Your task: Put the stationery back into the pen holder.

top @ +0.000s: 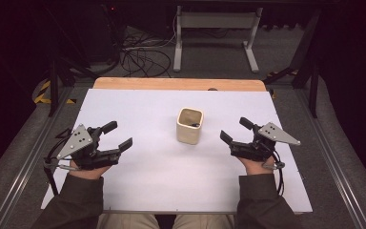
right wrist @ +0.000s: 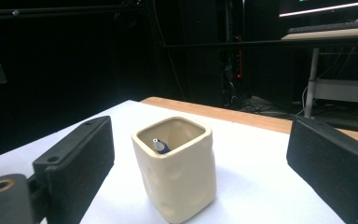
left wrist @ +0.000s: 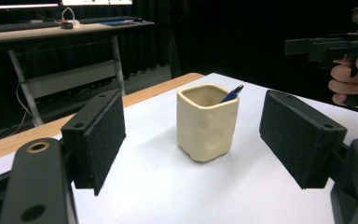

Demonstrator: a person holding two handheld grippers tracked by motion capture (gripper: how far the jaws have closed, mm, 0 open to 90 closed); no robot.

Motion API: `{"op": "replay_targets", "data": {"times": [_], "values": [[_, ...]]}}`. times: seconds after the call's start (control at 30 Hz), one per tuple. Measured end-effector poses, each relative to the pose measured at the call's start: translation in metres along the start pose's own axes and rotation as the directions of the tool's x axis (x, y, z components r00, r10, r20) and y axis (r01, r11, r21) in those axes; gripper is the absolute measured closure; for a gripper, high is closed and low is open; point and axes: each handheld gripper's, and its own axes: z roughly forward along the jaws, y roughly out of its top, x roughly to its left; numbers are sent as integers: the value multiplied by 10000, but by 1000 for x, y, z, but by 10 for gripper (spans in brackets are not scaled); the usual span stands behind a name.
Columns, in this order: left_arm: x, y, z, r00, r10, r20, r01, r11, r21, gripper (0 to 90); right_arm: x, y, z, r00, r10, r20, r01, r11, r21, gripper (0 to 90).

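cream ceramic cup (top: pixel 189 125) holding a blue pen (left wrist: pixel 231 94), standing mid-surface (top: pixel 162 171) | left hand-held gripper (top: pixel 119 136) and right hand-held gripper (top: pixel 233 130) both gaping, flanking it, apart | risk: off-centre squeezing tipping cup, spilling pen

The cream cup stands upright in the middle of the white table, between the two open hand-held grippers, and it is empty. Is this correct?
Not quite: the cream cup is not empty. A blue pen stands inside it, its tip leaning over the rim, as the left gripper view shows. The rest holds: it stands upright between the open left hand-held gripper and right hand-held gripper.
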Motion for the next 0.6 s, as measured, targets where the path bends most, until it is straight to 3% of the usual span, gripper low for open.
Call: {"op": "replay_targets", "data": {"times": [0.6], "values": [[1, 0, -1, 10000, -46, -17, 46, 10000, -57, 220, -13, -5, -22, 9984, 422, 383, -412, 9988, -279, 58]]}}
